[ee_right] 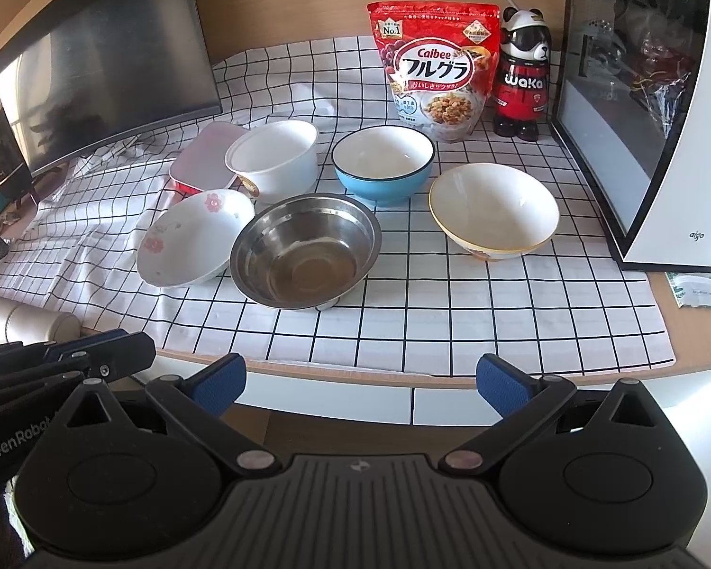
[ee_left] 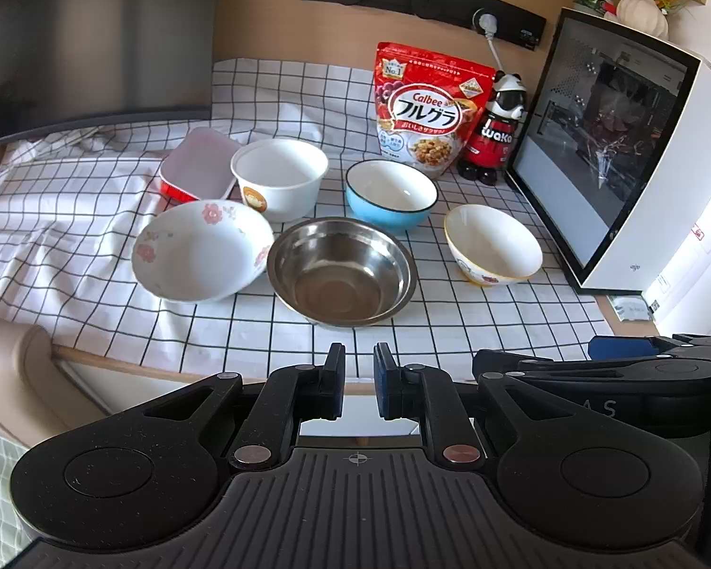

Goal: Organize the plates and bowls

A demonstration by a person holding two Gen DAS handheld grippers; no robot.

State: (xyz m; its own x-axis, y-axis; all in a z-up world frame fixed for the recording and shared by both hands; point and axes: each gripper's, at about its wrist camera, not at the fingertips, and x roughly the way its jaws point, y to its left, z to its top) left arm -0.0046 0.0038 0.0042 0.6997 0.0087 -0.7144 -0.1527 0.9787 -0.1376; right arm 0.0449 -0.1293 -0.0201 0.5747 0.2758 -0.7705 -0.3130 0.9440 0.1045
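Several bowls stand on a checked cloth (ee_left: 308,332): a steel bowl (ee_left: 341,270) (ee_right: 305,251) at the front middle, a floral white bowl (ee_left: 199,251) (ee_right: 192,237) tilted at its left, a blue bowl (ee_left: 391,194) (ee_right: 382,163) behind, a yellow-rimmed bowl (ee_left: 493,244) (ee_right: 493,211) at the right, a white paper tub (ee_left: 279,178) (ee_right: 275,159) and a red-and-white box (ee_left: 199,170) (ee_right: 201,156) at the back left. My left gripper (ee_left: 359,379) is nearly shut and empty, short of the table edge. My right gripper (ee_right: 360,379) is open and empty, also short of the edge.
A red cereal bag (ee_left: 426,109) (ee_right: 433,71) and a panda bottle (ee_left: 495,128) (ee_right: 524,71) stand at the back. A white glass-sided case (ee_left: 630,151) (ee_right: 649,109) walls the right side. A dark monitor (ee_left: 90,42) (ee_right: 104,66) stands at the left.
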